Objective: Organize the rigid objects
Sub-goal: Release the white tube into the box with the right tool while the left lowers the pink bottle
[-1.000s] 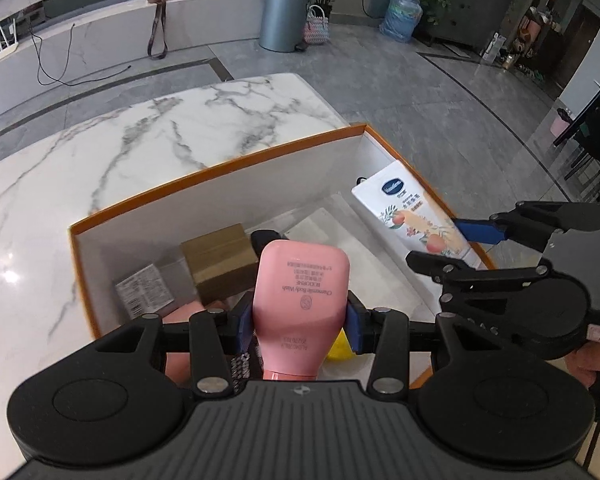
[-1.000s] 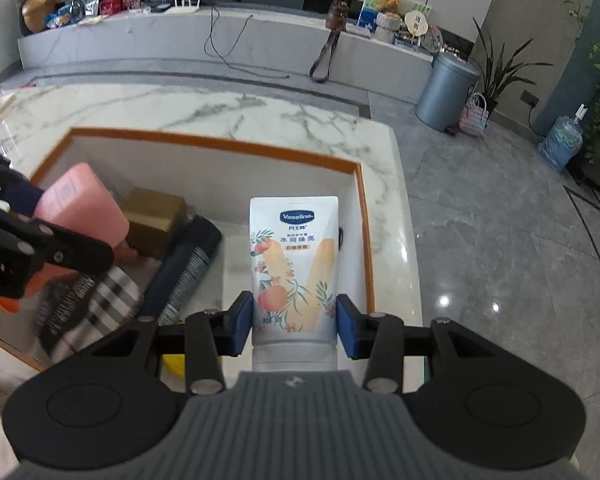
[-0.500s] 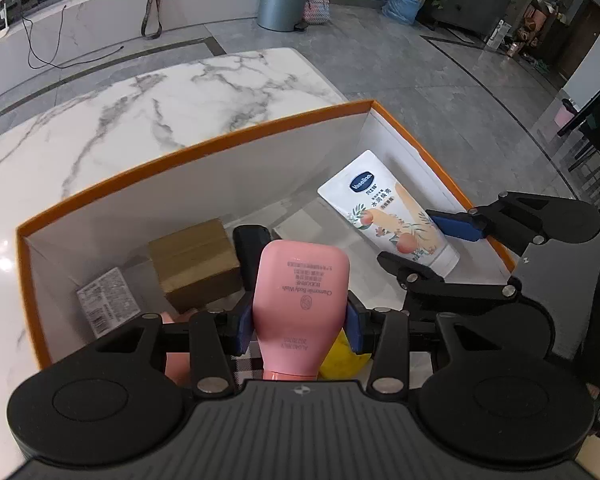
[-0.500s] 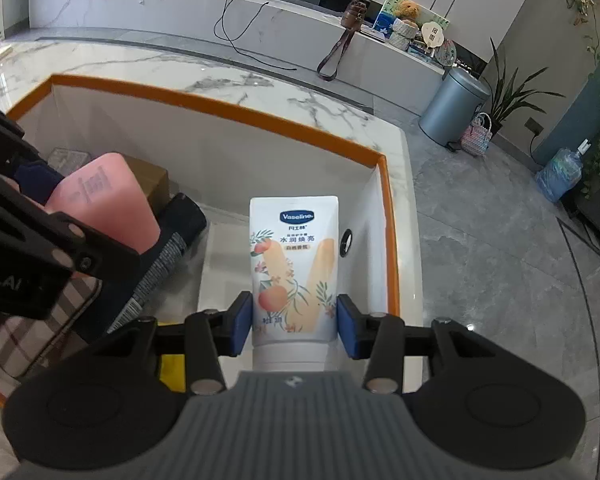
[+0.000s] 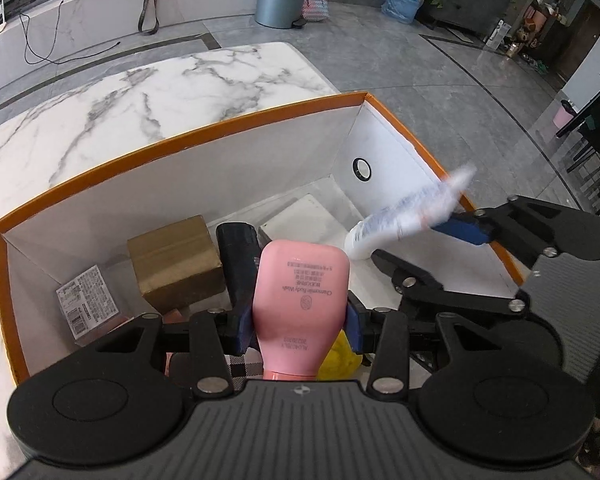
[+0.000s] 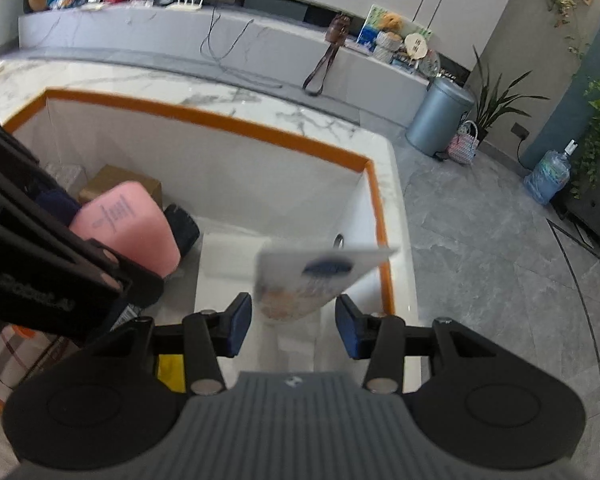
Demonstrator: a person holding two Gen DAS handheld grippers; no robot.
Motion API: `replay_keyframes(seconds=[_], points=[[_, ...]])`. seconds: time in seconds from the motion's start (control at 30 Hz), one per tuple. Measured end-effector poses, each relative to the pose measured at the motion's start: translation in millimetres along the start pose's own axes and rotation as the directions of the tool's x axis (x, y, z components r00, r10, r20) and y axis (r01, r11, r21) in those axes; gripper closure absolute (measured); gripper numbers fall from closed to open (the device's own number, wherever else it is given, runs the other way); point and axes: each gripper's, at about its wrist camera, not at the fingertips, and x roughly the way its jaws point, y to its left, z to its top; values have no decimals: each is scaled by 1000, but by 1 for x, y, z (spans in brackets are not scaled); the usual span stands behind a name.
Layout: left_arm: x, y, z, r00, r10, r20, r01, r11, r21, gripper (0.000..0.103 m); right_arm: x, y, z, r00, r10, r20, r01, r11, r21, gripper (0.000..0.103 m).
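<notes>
Inside the orange-rimmed box [image 5: 188, 136] on the marble table [image 5: 148, 92], white smooth walls: brown cardboard carton [image 5: 176, 256], dark cylinder [image 5: 236, 248], printed leaflet [image 5: 86, 300]. My left hand-held gripper [image 5: 300, 320] clamps a pink body-wash bottle [image 5: 302, 300], matte, flat-shouldered, poised low over the box. My right hand-held gripper [image 6: 294, 322] stands parted; the white lotion tube [image 6: 316, 276], glossy and soft-sided, blurs between the pads, apparently loose and dropping toward the box's right end. Step judged: placing items. Next calls for lowering the pink bottle beside the cylinder, then easing the clamp.
</notes>
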Motion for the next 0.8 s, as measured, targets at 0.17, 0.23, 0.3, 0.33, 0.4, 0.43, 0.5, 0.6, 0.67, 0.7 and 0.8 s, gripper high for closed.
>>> replay_keyframes(seconds=[0.17, 0.23, 0.3, 0.33, 0.4, 0.43, 0.5, 0.6, 0.67, 0.7, 0.8], points=[[1, 2, 1, 1000, 1, 4, -1, 1000, -24, 53, -4, -2, 1, 1000, 15, 5, -16, 999, 43, 57], [1, 4, 2, 1000, 1, 2, -1, 1000, -31, 53, -6, -3, 1, 1000, 15, 13, -16, 998, 54, 72], [2, 4, 3, 1000, 2, 3, -2, 999, -37, 53, -6, -4, 0, 1000, 8, 22, -10, 998, 67, 84], [3, 4, 3, 1000, -1, 2, 1, 999, -40, 53, -6, -3, 0, 1000, 6, 25, -8, 997, 71, 85], [6, 3, 3, 1000, -15, -3, 15, 998, -53, 53, -6, -2, -1, 1000, -2, 24, 0, 997, 71, 88], [8, 2, 3, 1000, -24, -5, 24, 998, -64, 53, -6, -1, -1, 1000, -7, 22, 6, 997, 72, 88], [12, 1, 4, 999, -33, -4, 33, 996, -80, 53, -4, -1, -1, 1000, -15, 16, 14, 997, 72, 88], [17, -1, 6, 1000, -31, -1, 30, 996, -87, 53, -3, -1, -2, 999, -29, 14, 28, 997, 76, 88], [20, 0, 7, 999, -32, -3, 31, 995, -97, 53, -3, 0, -2, 999, -37, 15, 36, 997, 75, 88], [22, 0, 7, 999, -32, -4, 31, 994, -104, 53, -4, 1, -2, 999, -39, 16, 38, 997, 73, 88], [26, 1, 8, 1000, -23, -5, 23, 993, -118, 53, -3, 2, -2, 999, -46, 15, 45, 997, 65, 88]])
